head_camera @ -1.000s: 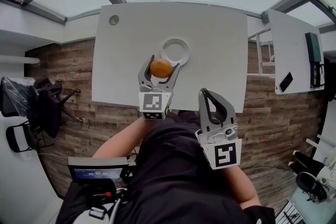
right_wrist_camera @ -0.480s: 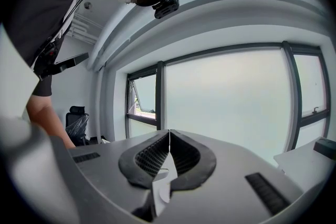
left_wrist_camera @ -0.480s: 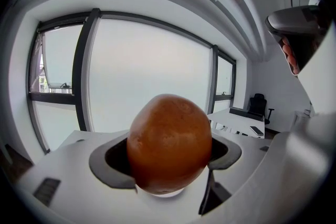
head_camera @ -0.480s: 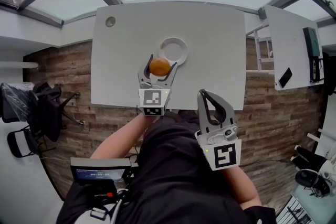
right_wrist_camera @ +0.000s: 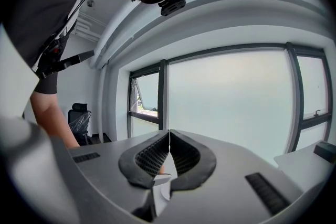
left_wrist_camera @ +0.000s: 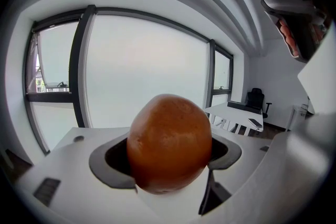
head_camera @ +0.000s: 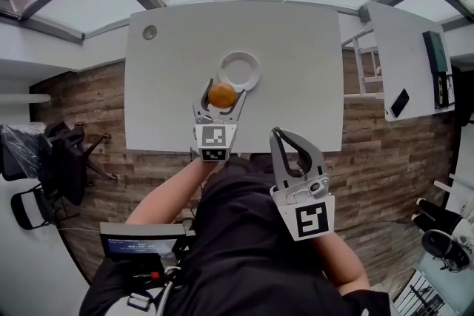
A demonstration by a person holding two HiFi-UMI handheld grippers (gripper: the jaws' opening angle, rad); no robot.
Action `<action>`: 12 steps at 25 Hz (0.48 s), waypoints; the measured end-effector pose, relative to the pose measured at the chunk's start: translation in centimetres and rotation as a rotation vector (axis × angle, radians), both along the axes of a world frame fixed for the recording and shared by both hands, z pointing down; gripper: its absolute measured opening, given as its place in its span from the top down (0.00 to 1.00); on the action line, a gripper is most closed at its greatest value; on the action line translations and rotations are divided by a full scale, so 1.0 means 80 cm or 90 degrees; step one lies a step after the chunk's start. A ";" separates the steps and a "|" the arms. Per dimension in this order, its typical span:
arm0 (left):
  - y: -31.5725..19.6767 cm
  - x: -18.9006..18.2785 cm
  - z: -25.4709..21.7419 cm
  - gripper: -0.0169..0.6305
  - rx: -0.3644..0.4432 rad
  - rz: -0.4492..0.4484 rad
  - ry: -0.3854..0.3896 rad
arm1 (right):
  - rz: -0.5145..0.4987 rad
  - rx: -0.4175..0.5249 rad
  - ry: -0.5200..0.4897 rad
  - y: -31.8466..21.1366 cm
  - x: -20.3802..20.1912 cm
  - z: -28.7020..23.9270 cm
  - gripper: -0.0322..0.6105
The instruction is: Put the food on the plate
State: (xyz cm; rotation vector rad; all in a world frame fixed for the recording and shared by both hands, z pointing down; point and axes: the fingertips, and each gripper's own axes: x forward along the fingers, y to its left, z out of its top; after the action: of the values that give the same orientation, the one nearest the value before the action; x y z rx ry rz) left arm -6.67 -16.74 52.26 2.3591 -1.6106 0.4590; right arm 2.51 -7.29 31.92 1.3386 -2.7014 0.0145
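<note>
1. Table (head_camera: 296, 70): white, with 1 round white plate (head_camera: 255, 69) near its middle.
2. Left gripper (head_camera: 226, 87): extended over the table. Jaws are spread part-way and clamped on 1 orange (head_camera: 221, 95), 1 jaw on each side of it.
3. Orange position: in the head view it overlaps the near rim of the plate. Contact with the plate cannot be determined.
4. Right gripper (head_camera: 280, 135): held close to the person's body, off the near table edge. Jaws are fully closed, pad against pad, with nothing between them.
</note>
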 end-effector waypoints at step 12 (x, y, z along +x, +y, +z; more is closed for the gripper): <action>-0.009 0.004 0.037 0.40 -0.038 0.013 -0.010 | -0.009 -0.026 0.007 0.007 0.002 0.018 0.94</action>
State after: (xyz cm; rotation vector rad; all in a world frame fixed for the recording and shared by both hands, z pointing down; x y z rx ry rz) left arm -6.37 -17.45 55.22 2.3368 -1.5587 0.5242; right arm 2.68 -6.74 33.32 1.3049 -2.6868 0.0600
